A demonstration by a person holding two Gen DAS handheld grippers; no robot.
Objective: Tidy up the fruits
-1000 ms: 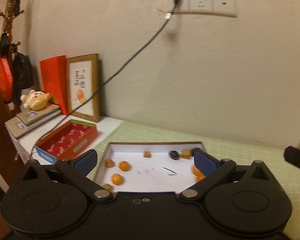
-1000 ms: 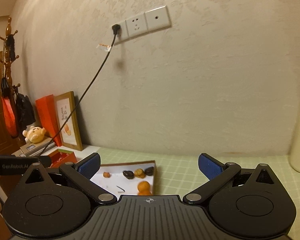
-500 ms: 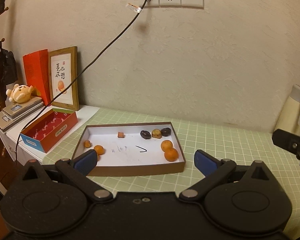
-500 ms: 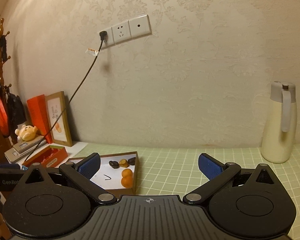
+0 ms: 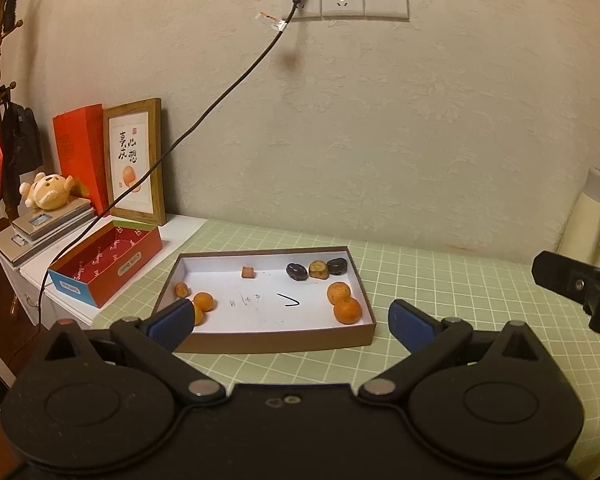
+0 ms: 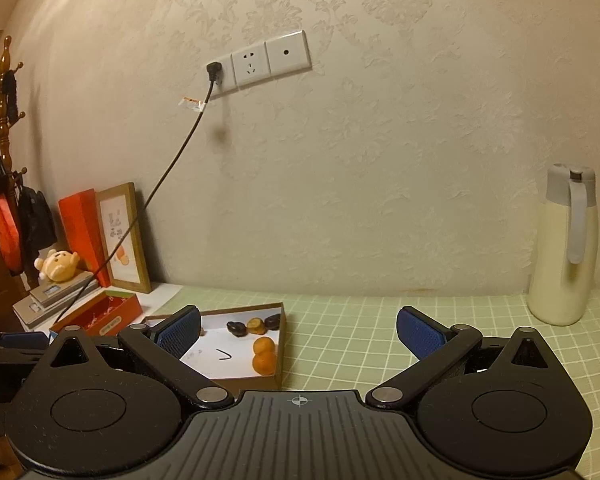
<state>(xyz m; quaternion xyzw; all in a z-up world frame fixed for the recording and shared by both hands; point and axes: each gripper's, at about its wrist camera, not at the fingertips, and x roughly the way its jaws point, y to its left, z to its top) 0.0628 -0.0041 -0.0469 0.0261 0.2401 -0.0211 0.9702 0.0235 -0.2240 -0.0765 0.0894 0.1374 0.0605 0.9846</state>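
A shallow brown box with a white floor (image 5: pixel 268 340) lies on the green checked table. It holds two oranges (image 5: pixel 346 310) at its right end, small oranges (image 5: pixel 203 301) at its left end, dark fruits (image 5: pixel 297 271) at the back right and a small orange piece (image 5: pixel 248 272). My left gripper (image 5: pixel 290 322) is open and empty, just in front of the box. My right gripper (image 6: pixel 298 330) is open and empty, to the right of the box (image 6: pixel 278 360); the two oranges (image 6: pixel 265 354) show there too.
A red open box (image 5: pixel 108 264) sits on a white cabinet at the left, with a framed picture (image 5: pixel 136 160), a plush toy (image 5: pixel 48 194) on a scale and a hanging black cable (image 5: pixel 204 116). A cream thermos (image 6: pixel 564 252) stands at the right by the wall.
Both grippers have pulled back from the box and swung right; the whole box and the thermos have come into view. Both stay open and empty.
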